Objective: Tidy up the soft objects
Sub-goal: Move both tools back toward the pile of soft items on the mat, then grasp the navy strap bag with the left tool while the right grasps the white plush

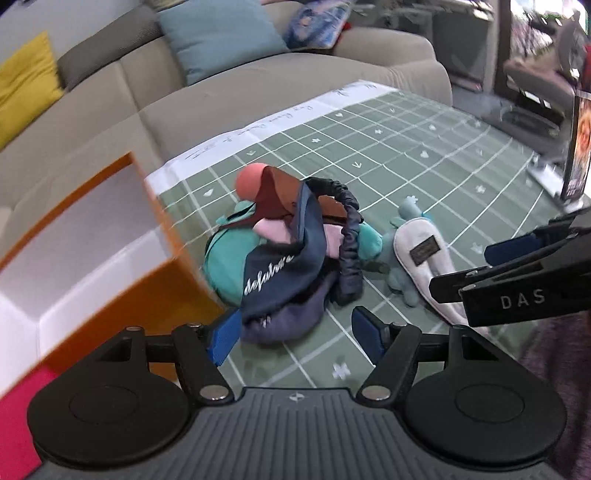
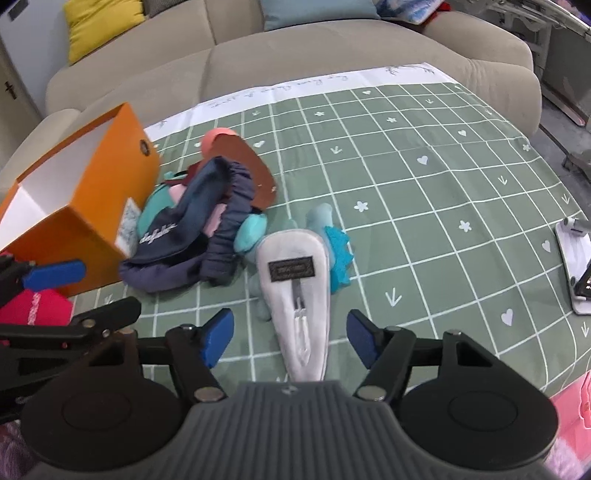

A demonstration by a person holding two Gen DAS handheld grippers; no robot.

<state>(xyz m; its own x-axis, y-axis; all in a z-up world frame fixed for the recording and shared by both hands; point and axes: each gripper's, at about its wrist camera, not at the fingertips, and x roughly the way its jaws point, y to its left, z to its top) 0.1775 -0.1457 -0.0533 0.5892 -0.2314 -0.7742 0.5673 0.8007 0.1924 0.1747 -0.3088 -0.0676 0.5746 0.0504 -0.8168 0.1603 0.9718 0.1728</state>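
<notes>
On the green grid-patterned tablecloth (image 2: 424, 206), a heap of soft things is lying just right of an orange box (image 2: 88, 206) that is standing open with its white inside showing. A navy cloth bag (image 2: 184, 236) with white script lettering and a gathered elastic rim is sitting on top of the heap, draped over a teal plush (image 1: 229, 262) and some pink fabric (image 1: 273, 230). A brown piece with a coral-pink round end (image 2: 236, 155) is leaning at the far side of the heap. Just right of the bag, a white plush slipper (image 2: 295, 280) bearing a dark label is lying sole up, its near end reaching toward the camera, and it is resting on a pale blue stuffed toy (image 2: 325, 229); what kind of toy it is cannot be told, since most of it is covered.

The left gripper (image 1: 295, 336) is hovering low at the near edge of the navy bag, its blue pads (image 1: 223, 338) spread wide with nothing between them. The right gripper (image 2: 290, 336) is likewise hanging with its fingers apart, straddling the near end of the slipper without touching it as far as the view shows. A beige sofa (image 2: 258, 59) is running along the far side, carrying a yellow cushion (image 2: 99, 26) and a light blue cushion (image 1: 221, 40). A white stand (image 2: 576, 266) is sitting at the cloth's right edge.
</notes>
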